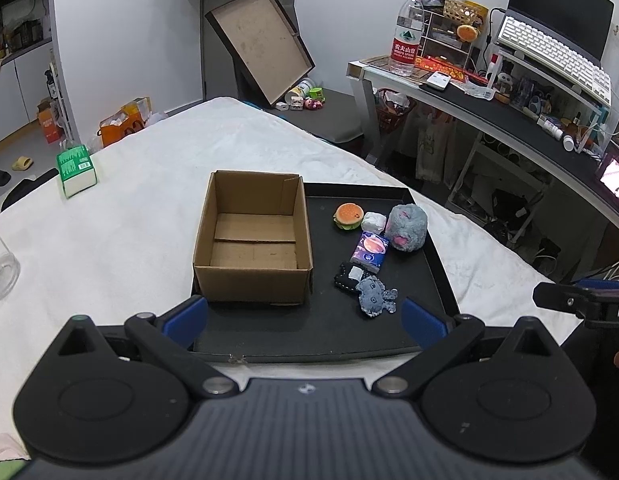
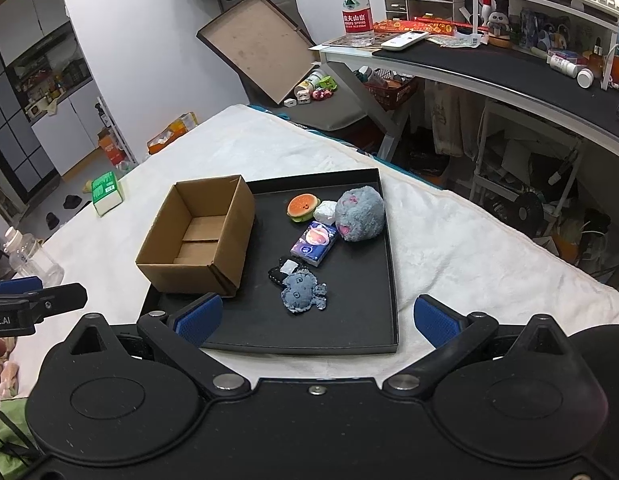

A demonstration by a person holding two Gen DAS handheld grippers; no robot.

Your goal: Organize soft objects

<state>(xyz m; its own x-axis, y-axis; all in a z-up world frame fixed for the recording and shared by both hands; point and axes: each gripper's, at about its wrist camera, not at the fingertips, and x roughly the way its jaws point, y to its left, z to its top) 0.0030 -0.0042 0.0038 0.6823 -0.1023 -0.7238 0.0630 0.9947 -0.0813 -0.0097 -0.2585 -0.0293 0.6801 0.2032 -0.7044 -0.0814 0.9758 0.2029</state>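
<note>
My fingers spread wide on both left gripper (image 1: 305, 322) and right gripper (image 2: 319, 318), holding nothing; soft toys (image 2: 359, 214) clustered on black tray (image 2: 349, 336), at 3 o'clock of empty cardboard box (image 2: 197, 240).

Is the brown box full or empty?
Empty. The cardboard box is open on top, and only its bare bottom shows; the toys all lie beside it on the black tray.

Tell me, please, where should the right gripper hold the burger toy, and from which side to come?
Grip the burger across its round bun sides, coming from above. It lies flat on the tray; the white pack touches its right side, so a finger goes front and back. The right gripper is open.
</note>
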